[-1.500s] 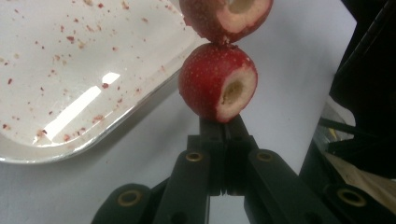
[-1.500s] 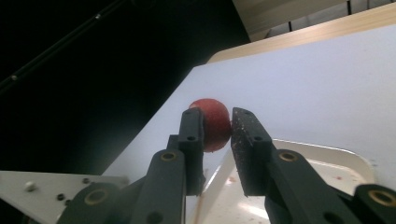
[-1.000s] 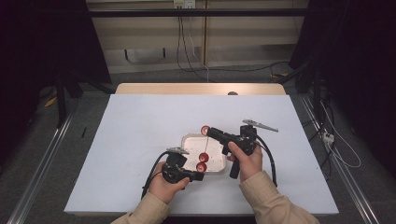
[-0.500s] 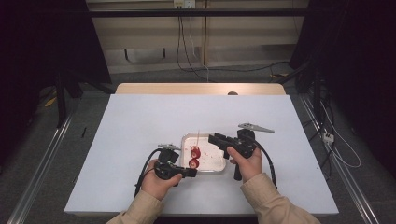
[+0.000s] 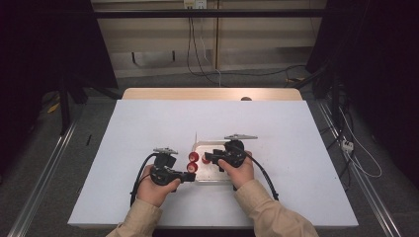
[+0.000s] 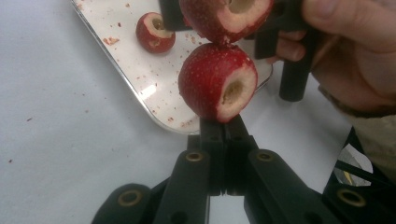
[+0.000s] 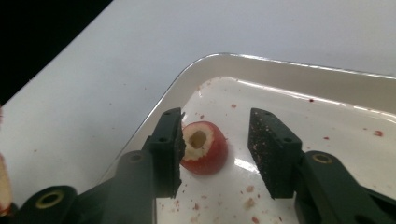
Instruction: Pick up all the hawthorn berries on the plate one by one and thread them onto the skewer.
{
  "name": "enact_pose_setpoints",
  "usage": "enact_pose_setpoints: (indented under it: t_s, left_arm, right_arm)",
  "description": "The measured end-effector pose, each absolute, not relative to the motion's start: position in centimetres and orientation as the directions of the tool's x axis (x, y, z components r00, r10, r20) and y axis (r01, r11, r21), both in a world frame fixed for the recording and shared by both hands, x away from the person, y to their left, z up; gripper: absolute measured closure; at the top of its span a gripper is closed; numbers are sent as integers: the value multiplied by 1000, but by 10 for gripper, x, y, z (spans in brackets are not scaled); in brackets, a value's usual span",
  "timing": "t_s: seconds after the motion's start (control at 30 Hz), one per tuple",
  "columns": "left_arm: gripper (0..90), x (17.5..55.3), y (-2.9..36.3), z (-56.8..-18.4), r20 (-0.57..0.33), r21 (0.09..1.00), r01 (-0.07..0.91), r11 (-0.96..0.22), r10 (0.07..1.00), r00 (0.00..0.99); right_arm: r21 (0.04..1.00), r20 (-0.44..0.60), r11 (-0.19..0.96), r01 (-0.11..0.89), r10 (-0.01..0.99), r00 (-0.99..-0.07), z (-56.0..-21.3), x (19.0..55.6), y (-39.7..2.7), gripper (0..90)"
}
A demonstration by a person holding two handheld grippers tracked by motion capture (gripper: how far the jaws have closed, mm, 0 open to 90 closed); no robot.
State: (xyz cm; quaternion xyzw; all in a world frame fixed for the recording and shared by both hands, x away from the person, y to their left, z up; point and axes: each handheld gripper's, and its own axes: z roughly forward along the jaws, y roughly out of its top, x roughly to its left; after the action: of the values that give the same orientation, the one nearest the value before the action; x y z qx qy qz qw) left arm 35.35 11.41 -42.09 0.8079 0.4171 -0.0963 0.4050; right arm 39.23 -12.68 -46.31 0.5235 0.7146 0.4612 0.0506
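Right gripper [image 7: 215,154]: jaws apart, have just been opening. In the right gripper view a cored red fruit piece [image 7: 204,154] lies on the tray floor between the 2 pads, close against the left pad [image 7: 168,151] and clear of the right one, so nothing is pressed. Its pale cut face with the hole points up and toward the camera. In the high view this gripper [image 5: 206,158] sits over the white tray [image 5: 217,178], tips pointing left, held in the person's right hand [image 5: 239,170].

Left gripper [image 6: 224,135]: jaws fully together. In the left gripper view a second cored red fruit [image 6: 217,81] sits right at the closed tips; cannot tell if the tips pinch its edge or just touch it. Its hollow cut face turns to the right. Directly above it, touching, a third cored fruit [image 6: 224,16] shows at the top edge beside the other gripper's black parts. A smaller hollowed piece [image 6: 155,31] lies farther off on the tray [image 6: 121,70], among red crumbs.

High view: left gripper [image 5: 190,176] at the tray's near-left edge, in the left hand [image 5: 155,187]; 2 red fruits [image 5: 193,158] show between the 2 grippers. Tray sits on the white table [image 5: 148,123], near the person's side.
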Motion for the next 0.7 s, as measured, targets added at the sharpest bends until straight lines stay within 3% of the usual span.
enact_pose_setpoints:
  t_s: [0.3, 0.47, 0.7]
  left_arm:
    - [896, 356, 119, -420, -498, 575, 756, -313, 599, 627]
    - [896, 356, 121, -419, -482, 578, 757, -305, 620, 619]
    - [896, 357, 124, -417, -491, 578, 759, -299, 616, 616]
  right_arm:
    - [679, 452, 95, 728, 728, -516, -466, 382, -109, 633]
    - [694, 449, 111, 712, 706, -548, -467, 376, -98, 731]
    - [712, 427, 83, 697, 737, -524, -459, 381, -107, 559]
